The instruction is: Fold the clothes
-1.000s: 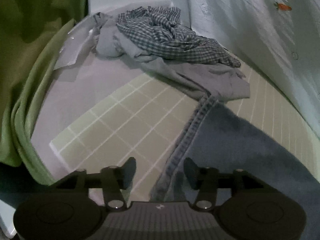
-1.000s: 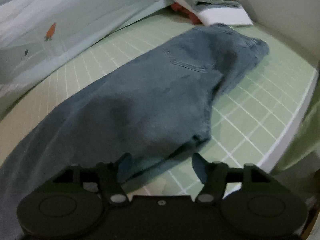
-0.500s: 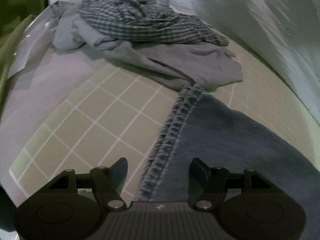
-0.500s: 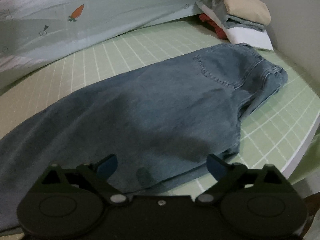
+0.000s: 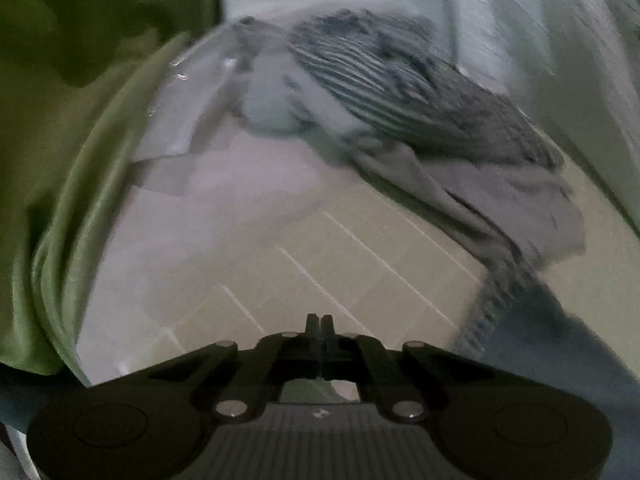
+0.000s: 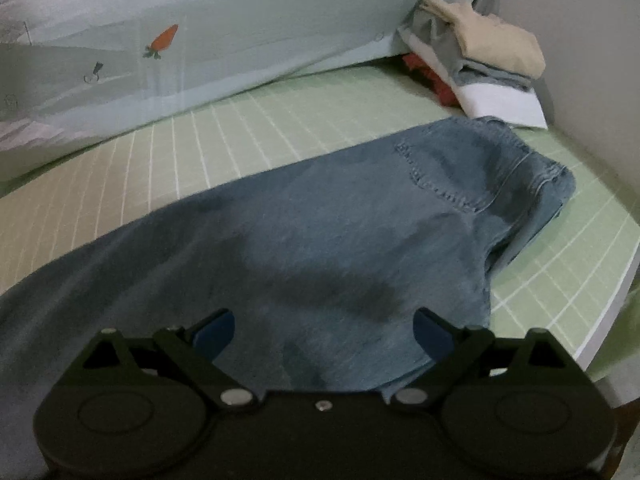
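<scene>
Your left tongs are pinched together, fingertips meeting with nothing visibly caught between them, hovering over the green grid-patterned bed sheet. Your right tongs stand spread wide, blue pads apart, directly above the faded blue denim jeans.

The jeans lie flat across the sheet, back pocket up. In the right view their waist end lies toward the far right and the leg runs off to the near left. In the left view the jeans' frayed hem sits just right of the closed tongs, its far end touching a crumpled grey cloth. Beyond that cloth, away from the jeans, lies a bunched grey checked shirt, blurred.

Past the jeans' waist sits a stack of folded clothes, cream on top, white and red below. A pale blue carrot-print quilt runs along the jeans' far side. An olive-green curtain hangs far left of the hem.
</scene>
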Available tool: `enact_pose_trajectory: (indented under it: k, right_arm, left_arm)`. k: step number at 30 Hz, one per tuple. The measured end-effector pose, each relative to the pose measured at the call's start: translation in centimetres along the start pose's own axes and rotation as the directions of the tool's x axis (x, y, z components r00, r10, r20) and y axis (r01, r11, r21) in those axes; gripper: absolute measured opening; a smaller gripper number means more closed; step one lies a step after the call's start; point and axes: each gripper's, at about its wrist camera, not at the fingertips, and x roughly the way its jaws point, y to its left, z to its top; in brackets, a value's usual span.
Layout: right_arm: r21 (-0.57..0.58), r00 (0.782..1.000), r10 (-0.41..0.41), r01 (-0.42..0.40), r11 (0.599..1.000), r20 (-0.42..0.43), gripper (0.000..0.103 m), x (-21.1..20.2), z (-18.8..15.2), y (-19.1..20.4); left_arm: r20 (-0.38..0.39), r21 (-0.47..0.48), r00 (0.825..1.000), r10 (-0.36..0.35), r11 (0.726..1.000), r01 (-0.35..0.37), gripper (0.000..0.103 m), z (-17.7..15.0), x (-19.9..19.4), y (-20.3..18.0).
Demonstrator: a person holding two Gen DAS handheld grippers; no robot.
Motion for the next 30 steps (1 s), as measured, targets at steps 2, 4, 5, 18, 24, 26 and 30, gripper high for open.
enact_pose_trajectory:
  k: [2,4,5,18,24,26,30]
  right_arm:
    - [0.006,1.0,0.004,-0.003,1.0,-0.005,0.097,0.0,-0.1,-0.4]
    - [0.014,1.0,0.01,-0.01,1.0,-0.022,0.097,0.4,-0.3,-0.6]
    - [0.018,0.999,0.014,-0.014,1.0,-0.031,0.097,0.6,-0.4,-0.7]
    - [-0.093,0.996,0.066,-0.071,0.993,-0.055,0.097,0.2,-0.9,0.4]
    - [-0.074,0.995,0.055,-0.061,0.995,-0.079,0.097,0.4,-1.5,-0.6]
    - [-0.074,0.995,0.054,-0.06,0.996,-0.082,0.097,0.4,-1.6,-0.8]
    - [-0.082,0.996,0.05,-0.056,0.995,-0.072,0.097,0.1,-1.6,-1.3]
  left_arm:
    - [-0.01,-0.108,0.989,-0.149,0.983,0.147,0.002,0.7,-0.4,1.7]
    - [0.001,-0.106,0.978,-0.207,0.973,0.206,0.021,0.5,-1.0,1.5]
    - [-0.004,-0.072,0.978,-0.208,0.976,0.207,0.046,0.2,-1.2,0.8]
    - [-0.111,0.128,0.968,-0.226,0.962,0.239,0.084,-5.5,-0.8,-3.7]
    - [-0.11,0.184,0.975,-0.195,0.96,0.213,0.075,-6.0,-0.9,-4.7]
    - [-0.093,0.197,0.983,-0.16,0.965,0.175,0.03,-6.2,-1.1,-4.9]
    - [-0.104,0.153,0.984,-0.146,0.975,0.161,0.014,-5.9,-1.1,-4.5]
